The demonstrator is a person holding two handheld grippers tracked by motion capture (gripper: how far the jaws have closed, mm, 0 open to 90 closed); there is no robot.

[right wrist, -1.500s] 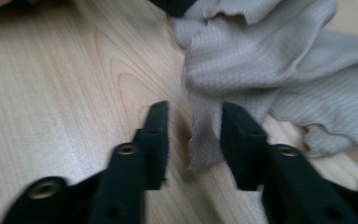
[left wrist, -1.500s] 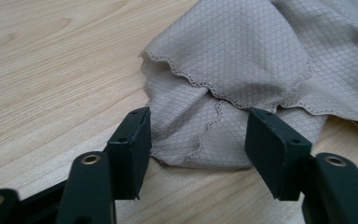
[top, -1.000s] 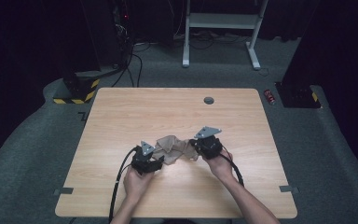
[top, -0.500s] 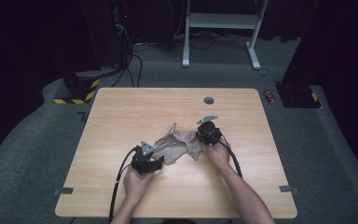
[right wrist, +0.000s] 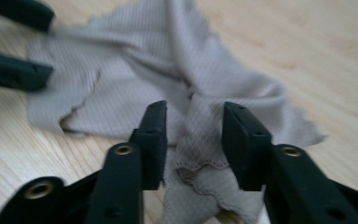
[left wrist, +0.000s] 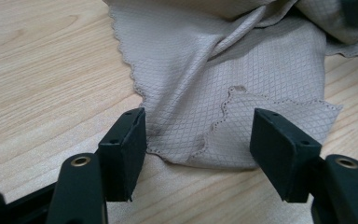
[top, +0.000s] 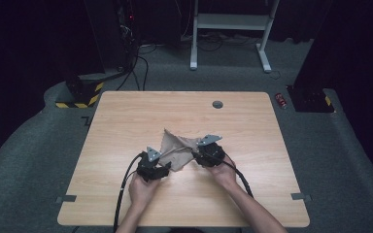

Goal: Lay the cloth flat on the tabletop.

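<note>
2 parted grippers, left [left wrist: 198, 144] wide, right [right wrist: 193, 135] just opening, straddle the limp beige diamond-weave cloth [left wrist: 242, 70]; pinch its scalloped hems.

One beige cloth [top: 179, 148]; two handheld grippers, left [top: 161, 171] and right [top: 197, 156]; one wooden table [top: 126, 116]; one red can [top: 281, 100] on the floor, far right.

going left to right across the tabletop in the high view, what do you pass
bare light wooden table → left gripper → crumpled beige diamond-textured cloth → right gripper → bare wood to the right edge
</note>
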